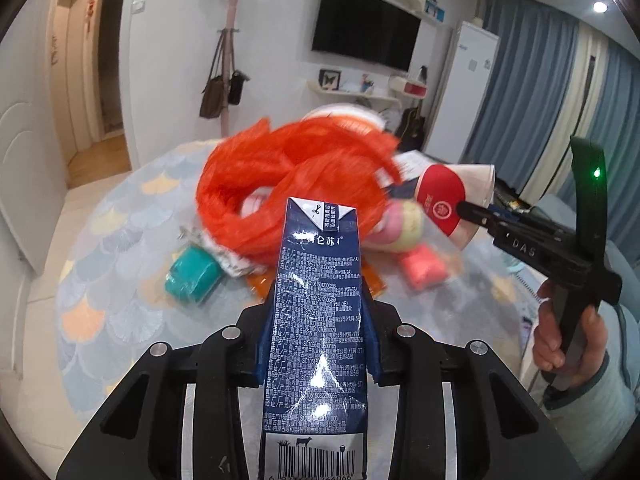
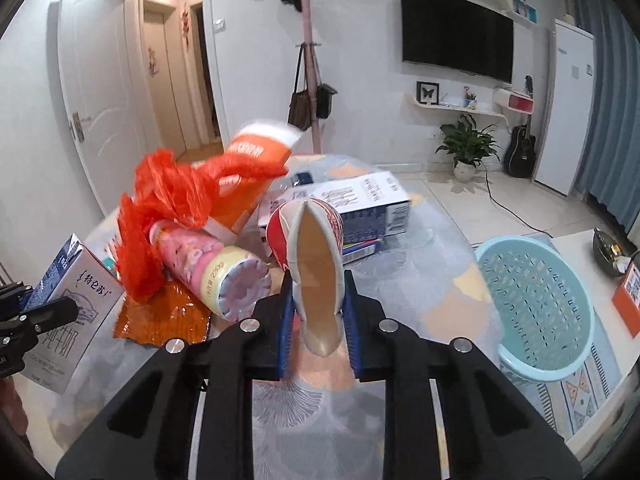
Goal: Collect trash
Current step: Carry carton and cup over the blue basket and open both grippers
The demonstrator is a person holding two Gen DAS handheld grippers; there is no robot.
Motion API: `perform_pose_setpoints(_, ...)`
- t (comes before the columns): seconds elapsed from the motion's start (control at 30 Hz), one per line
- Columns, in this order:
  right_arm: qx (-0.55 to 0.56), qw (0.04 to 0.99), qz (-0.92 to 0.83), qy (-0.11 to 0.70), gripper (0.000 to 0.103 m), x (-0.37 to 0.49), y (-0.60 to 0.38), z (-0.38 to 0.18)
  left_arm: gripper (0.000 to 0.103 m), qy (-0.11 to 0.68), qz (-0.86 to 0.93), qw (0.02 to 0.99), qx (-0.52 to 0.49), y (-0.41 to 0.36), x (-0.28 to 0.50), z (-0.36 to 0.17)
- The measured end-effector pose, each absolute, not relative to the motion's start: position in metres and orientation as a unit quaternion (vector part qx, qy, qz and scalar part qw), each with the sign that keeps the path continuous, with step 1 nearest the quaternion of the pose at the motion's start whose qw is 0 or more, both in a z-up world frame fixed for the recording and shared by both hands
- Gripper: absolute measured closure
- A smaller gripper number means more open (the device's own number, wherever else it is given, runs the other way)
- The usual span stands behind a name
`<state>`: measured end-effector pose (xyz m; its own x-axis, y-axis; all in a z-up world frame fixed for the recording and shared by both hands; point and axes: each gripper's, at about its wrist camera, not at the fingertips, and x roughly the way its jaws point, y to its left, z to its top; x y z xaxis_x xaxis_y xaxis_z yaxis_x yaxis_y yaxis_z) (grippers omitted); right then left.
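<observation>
Home living room: wall television [image 2: 456, 30], guitar [image 2: 519, 152].

The milk carton [image 1: 316, 320] is showing dark navy with white print and a white barcode strip at its near end. The plastic bag [image 1: 296, 184] is glowing bright orange-red, blurred at its edges. The paper cup [image 2: 316, 264] is wearing red and white outside, with a pale tan inside. The tablecloth [image 1: 120, 272] is displaying pale grey-blue fan scales, some filled in peach and yellow. The basket [image 2: 536, 312] is looking light turquoise, pierced all over with small slots. The canister [image 2: 208, 268] is showing pink with a yellow band. A teal block [image 1: 192, 280] and what seems a coral-pink one [image 1: 424, 270] are lying there too.
</observation>
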<state>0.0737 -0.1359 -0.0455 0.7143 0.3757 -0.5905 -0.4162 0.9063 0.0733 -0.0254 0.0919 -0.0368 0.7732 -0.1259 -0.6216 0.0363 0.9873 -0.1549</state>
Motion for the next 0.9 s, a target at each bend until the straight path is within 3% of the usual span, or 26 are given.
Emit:
perform_pose_setpoints(0.23, -0.007, 0.944, 0.170, 0.282, 0.083, 0.070, -0.179, -0.026, 0.069, 0.297, -0.090, 0.949, -0.060, 0.059, -0.011, -0.007)
perform_pose_setpoints(0.53, 0.060, 0.956, 0.060, 0.282, 0.083, 0.101, -0.276, -0.021, 0.069, 0.283, -0.171, 0.943, -0.040, -0.028, 0.064, 0.022)
perform_pose_setpoints(0.9, 0.132, 0.931, -0.051, 0.336, 0.083, 0.140, -0.351, -0.077, 0.069, 0.321, -0.236, 0.916, -0.041, -0.152, 0.177, 0.005)
